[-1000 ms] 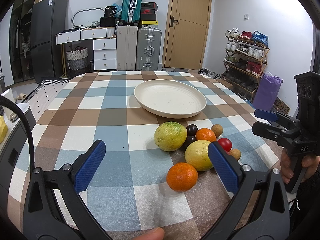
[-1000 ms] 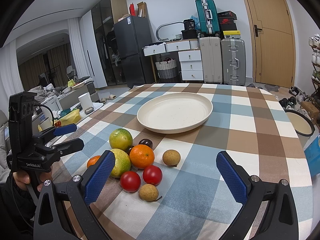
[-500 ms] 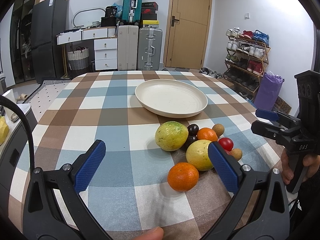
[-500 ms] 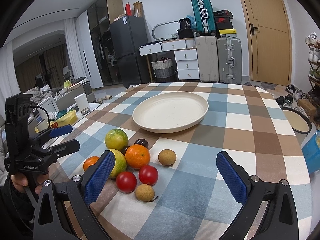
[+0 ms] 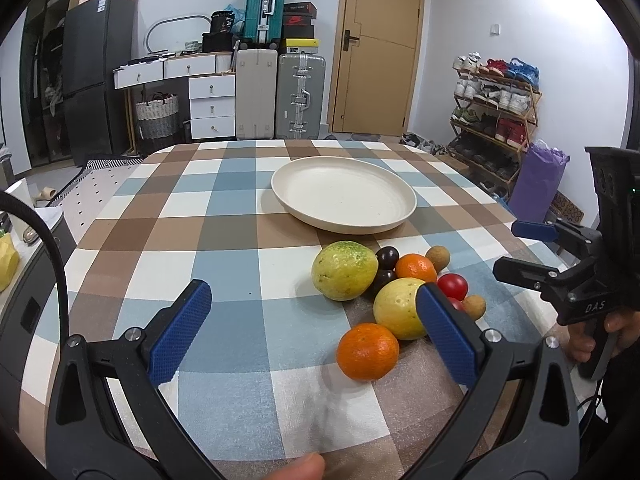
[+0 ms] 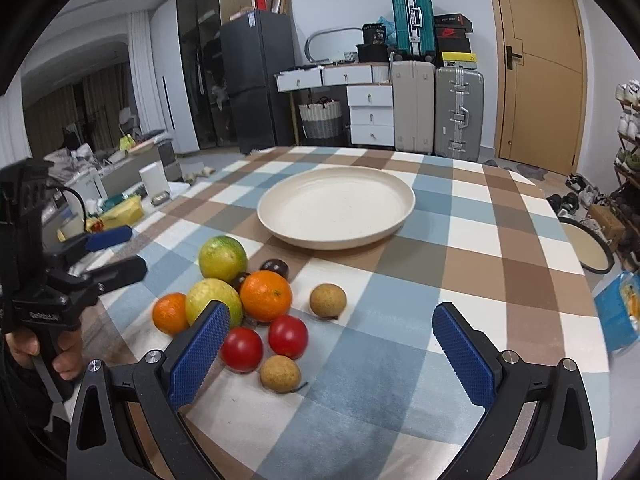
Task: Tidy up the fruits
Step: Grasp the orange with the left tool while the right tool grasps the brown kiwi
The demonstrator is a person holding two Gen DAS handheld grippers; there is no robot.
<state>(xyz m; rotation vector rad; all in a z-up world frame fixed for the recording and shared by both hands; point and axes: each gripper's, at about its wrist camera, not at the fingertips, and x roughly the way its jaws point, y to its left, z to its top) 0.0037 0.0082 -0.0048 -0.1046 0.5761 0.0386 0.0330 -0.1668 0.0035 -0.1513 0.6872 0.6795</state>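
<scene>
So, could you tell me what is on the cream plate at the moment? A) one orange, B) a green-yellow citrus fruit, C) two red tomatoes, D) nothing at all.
D: the cream plate shows only its bare surface, while the fruit pile sits on the checked tablecloth in front of it, and both the left gripper and the right gripper are open and hold nothing.

Both grippers are black plastic frames with silver screws and blue knurled pads (image 5: 182, 332); the right gripper (image 5: 532, 250) reads "DAS"; dark sleeves.
</scene>
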